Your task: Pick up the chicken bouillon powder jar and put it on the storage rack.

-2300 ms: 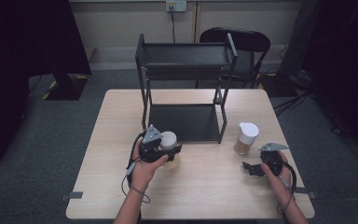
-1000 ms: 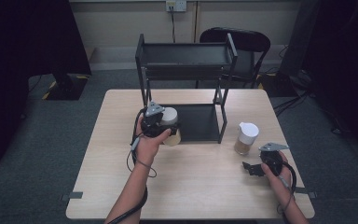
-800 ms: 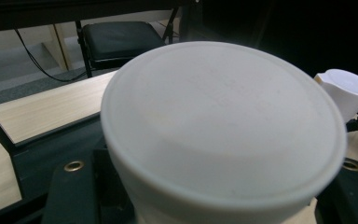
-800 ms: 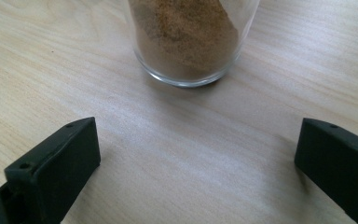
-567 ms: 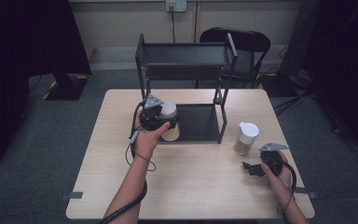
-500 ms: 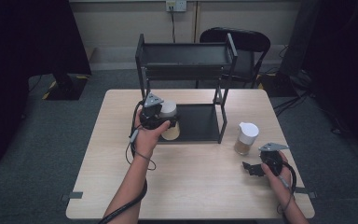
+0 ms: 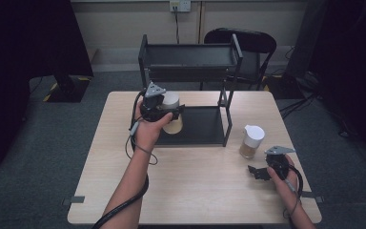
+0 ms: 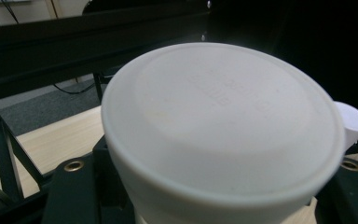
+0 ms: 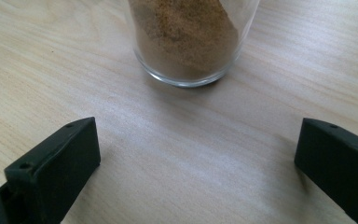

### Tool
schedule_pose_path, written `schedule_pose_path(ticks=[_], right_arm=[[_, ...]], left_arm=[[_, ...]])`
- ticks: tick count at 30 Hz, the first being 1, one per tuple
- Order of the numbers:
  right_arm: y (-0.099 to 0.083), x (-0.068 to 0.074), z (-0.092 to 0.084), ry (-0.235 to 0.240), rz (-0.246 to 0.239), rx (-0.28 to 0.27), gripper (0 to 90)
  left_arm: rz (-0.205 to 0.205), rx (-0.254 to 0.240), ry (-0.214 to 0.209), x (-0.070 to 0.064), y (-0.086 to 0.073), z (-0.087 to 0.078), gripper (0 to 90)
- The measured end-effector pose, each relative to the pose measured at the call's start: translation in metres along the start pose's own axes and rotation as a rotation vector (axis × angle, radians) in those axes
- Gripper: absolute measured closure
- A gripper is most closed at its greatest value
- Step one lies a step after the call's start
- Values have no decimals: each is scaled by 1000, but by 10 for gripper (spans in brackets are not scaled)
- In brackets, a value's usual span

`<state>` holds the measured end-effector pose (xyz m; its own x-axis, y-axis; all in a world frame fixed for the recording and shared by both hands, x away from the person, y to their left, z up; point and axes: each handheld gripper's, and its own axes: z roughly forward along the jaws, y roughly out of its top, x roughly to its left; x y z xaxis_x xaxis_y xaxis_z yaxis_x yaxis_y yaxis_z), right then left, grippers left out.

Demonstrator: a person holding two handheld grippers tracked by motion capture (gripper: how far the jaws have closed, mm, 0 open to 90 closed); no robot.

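Observation:
A glass jar of tan powder with a white lid (image 7: 170,101) is held over the front left corner of the black rack's lower shelf (image 7: 202,126), and my left gripper (image 7: 170,114) is shut on it. In the left gripper view the lid (image 8: 219,121) looms close, with a black jaw on each side below it. A second jar of brown powder (image 7: 251,141) with a white spouted lid stands on the table right of the rack. My right gripper (image 7: 258,172) rests open on the table just in front of it, and its jaws stand wide apart below the jar's base (image 9: 186,37).
The two-tier black metal rack (image 7: 190,62) stands at the back middle of the wooden table (image 7: 195,191). Its front right post (image 7: 228,114) rises between the two jars. A chair (image 7: 245,40) stands behind the table. Cables trail from both grippers.
My left gripper has carried its jar forward and slightly right, from the open table to the rack's lower shelf. The right gripper and the second jar have not moved.

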<state>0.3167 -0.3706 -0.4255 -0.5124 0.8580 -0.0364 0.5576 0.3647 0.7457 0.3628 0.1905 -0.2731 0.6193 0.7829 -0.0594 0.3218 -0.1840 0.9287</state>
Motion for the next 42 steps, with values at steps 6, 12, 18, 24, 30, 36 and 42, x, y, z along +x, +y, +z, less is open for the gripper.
schedule_pose_path(ticks=[6, 12, 18, 24, 30, 36, 42], right_arm=[[0, 0, 0, 0, 0, 0, 0], [0, 0, 0, 0, 0, 0, 0], [0, 0, 0, 0, -1, 0, 0], [0, 0, 0, 0, -1, 0, 0], [0, 0, 0, 0, -1, 0, 0], [0, 0, 0, 0, -1, 1, 0], [0, 0, 0, 0, -2, 0, 0]], left_arm=[[15, 7, -1, 0, 15, -4, 338], [18, 3, -11, 0, 29, -8, 338], [33, 11, -13, -2, 46, -12, 338], [31, 9, -20, -1, 59, -16, 338], [28, 11, -16, 1, 68, -20, 338], [27, 10, -12, 2, 78, -23, 338], [31, 7, -16, 2, 90, -27, 339]])
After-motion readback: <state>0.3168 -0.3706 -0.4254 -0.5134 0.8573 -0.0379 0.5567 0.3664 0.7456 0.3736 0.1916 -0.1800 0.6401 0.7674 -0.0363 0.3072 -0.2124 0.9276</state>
